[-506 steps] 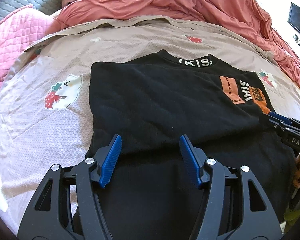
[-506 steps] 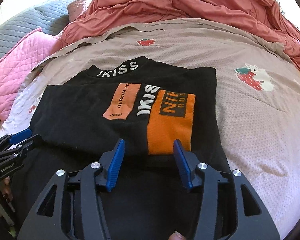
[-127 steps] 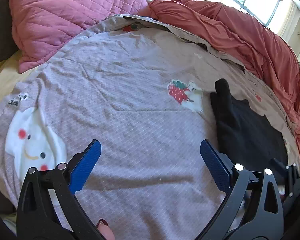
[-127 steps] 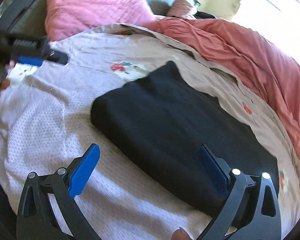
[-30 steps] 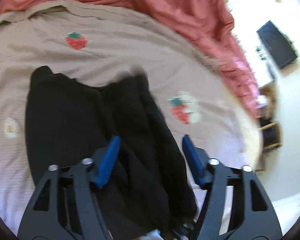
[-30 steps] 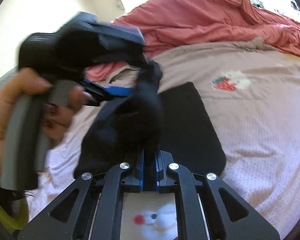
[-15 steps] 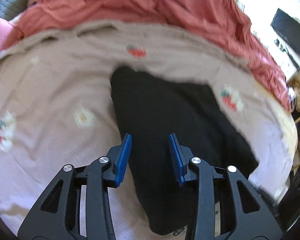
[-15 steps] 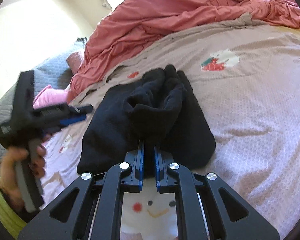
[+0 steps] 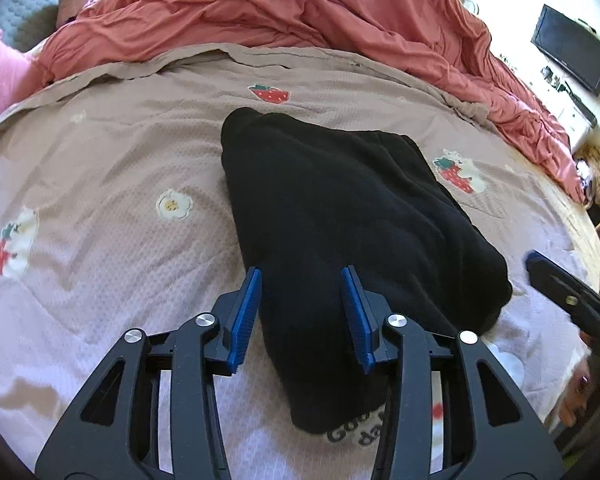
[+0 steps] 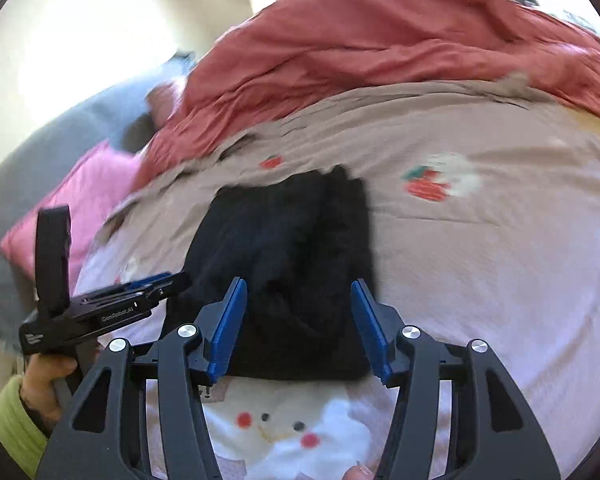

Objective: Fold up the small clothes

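Note:
A black garment lies folded into a thick bundle on the bed sheet. It also shows in the right wrist view. My left gripper is open, its blue pads just above the near end of the bundle, holding nothing. My right gripper is open and empty over the bundle's near edge. The left gripper shows in the right wrist view at the left, held by a hand. The right gripper's tip shows in the left wrist view at the right.
A rumpled red duvet lies across the back of the bed. A pink quilted pillow and a grey one sit at the left. The sheet has strawberry and bear prints. A dark screen stands off the bed at the right.
My right gripper has opened and let go of the black garment, which now lies flat as a folded bundle. My left gripper has drawn back slightly and stays open.

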